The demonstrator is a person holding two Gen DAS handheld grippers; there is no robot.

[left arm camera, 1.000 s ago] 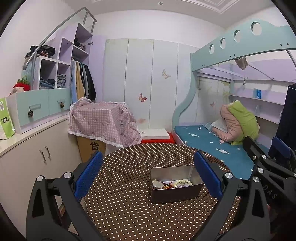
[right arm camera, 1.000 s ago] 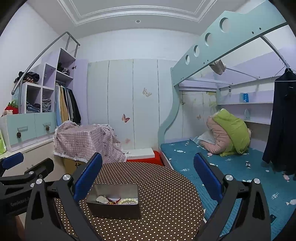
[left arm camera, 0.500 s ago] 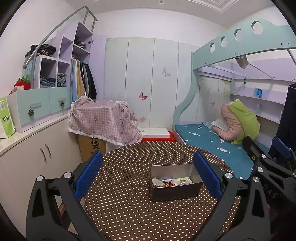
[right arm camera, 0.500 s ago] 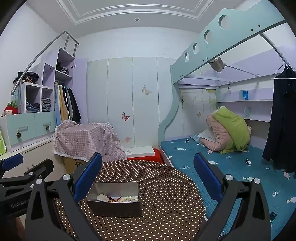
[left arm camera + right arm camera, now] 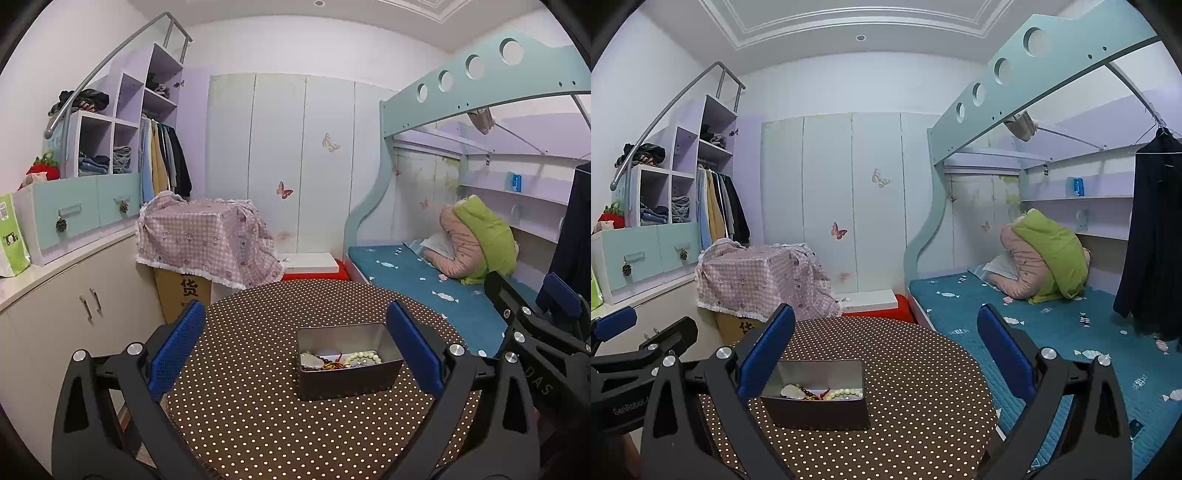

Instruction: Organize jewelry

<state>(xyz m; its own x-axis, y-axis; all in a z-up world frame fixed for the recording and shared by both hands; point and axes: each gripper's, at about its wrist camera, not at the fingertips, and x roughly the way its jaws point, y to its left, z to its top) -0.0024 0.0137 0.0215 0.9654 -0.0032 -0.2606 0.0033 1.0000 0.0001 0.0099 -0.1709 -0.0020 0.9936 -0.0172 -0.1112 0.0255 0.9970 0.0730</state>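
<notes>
A grey metal tin (image 5: 347,376) stands on the round brown polka-dot table (image 5: 258,417). It holds jewelry: a pale bead bracelet (image 5: 364,357), a dark red bead string (image 5: 328,363) and a pale pendant (image 5: 310,359). The tin also shows in the right wrist view (image 5: 816,402), left of centre. My left gripper (image 5: 295,350) is open and empty, held above the table with the tin near its right finger. My right gripper (image 5: 886,350) is open and empty, to the right of the tin. Each gripper shows at the edge of the other's view.
A bunk bed with a blue mattress (image 5: 1052,332) stands right of the table. A cardboard box under a pink checked cloth (image 5: 207,240) stands behind it. White cabinets (image 5: 74,306) run along the left. A dark coat (image 5: 1156,229) hangs at far right.
Both views have shifted slightly, so the tin sits a little lower in each frame. Both grippers stay open and empty.
</notes>
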